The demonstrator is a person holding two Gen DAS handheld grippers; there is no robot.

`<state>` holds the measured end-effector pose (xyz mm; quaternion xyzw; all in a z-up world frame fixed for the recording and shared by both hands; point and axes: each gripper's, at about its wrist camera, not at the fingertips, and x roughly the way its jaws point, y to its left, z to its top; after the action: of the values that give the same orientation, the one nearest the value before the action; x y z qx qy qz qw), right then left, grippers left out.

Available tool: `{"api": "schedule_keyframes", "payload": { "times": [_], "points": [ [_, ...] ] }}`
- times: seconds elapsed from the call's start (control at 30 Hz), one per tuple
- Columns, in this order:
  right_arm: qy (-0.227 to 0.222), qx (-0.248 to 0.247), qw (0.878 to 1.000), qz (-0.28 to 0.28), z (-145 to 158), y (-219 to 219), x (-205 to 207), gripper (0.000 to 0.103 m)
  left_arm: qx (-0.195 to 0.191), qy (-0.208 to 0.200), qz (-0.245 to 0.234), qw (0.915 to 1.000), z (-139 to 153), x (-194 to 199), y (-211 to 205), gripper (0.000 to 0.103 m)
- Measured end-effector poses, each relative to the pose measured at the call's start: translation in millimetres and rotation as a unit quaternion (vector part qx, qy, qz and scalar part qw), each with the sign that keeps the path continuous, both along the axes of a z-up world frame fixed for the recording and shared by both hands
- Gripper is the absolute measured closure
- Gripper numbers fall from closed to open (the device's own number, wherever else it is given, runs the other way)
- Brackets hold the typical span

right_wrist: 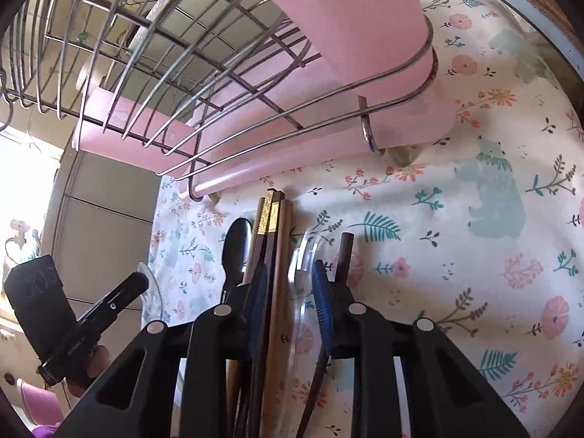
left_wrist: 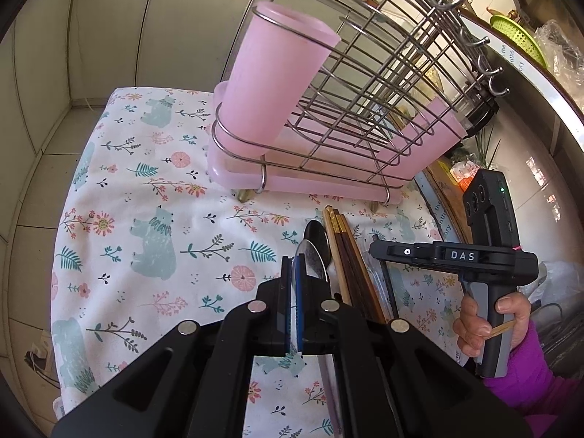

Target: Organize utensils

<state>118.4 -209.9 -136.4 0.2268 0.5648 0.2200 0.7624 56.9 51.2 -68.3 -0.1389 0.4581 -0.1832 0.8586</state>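
Observation:
A bundle of wooden chopsticks point(left_wrist: 346, 252) and two spoons point(left_wrist: 315, 252) lie on the floral cloth in front of a wire dish rack point(left_wrist: 365, 109) with a pink utensil cup point(left_wrist: 270, 76). My left gripper point(left_wrist: 294, 292) is shut with its blue pads together, just left of the spoons, holding nothing that I can see. In the right wrist view my right gripper point(right_wrist: 290, 292) is open low over the pile, its fingers straddling the chopsticks point(right_wrist: 272, 241) and a clear spoon point(right_wrist: 303, 270); a dark spoon point(right_wrist: 237, 244) lies to the left, and a dark stick lies to the right.
The rack stands on a pink drip tray point(left_wrist: 310, 182) on the bear-and-flower cloth point(left_wrist: 146, 200). Tiled wall lies to the left. A green colander point(left_wrist: 514, 34) and bags sit at the far right. My right gripper's body point(left_wrist: 485, 255) is held in a hand beside the pile.

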Motion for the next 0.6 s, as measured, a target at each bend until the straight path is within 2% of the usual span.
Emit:
{"api": "schedule_keyframes", "payload": {
  "times": [0.13, 0.4, 0.6],
  "points": [
    [0.007, -0.011, 1.000, -0.006, -11.2, 5.5, 4.0, 0.085, -0.002, -0.001, 0.000, 1.0000, -0.6, 0.9, 1.9, 0.102],
    [0.025, 0.010, 0.999, -0.021, -18.1, 6.1, 17.7, 0.084, 0.001, 0.003, 0.005, 1.0000, -2.8, 3.0, 1.8, 0.102],
    [-0.006, -0.024, 1.000, 0.001, -13.7, 16.9, 20.1, 0.084, 0.006, 0.006, 0.008, 0.9999, -5.6, 3.4, 0.3, 0.102]
  ]
}}
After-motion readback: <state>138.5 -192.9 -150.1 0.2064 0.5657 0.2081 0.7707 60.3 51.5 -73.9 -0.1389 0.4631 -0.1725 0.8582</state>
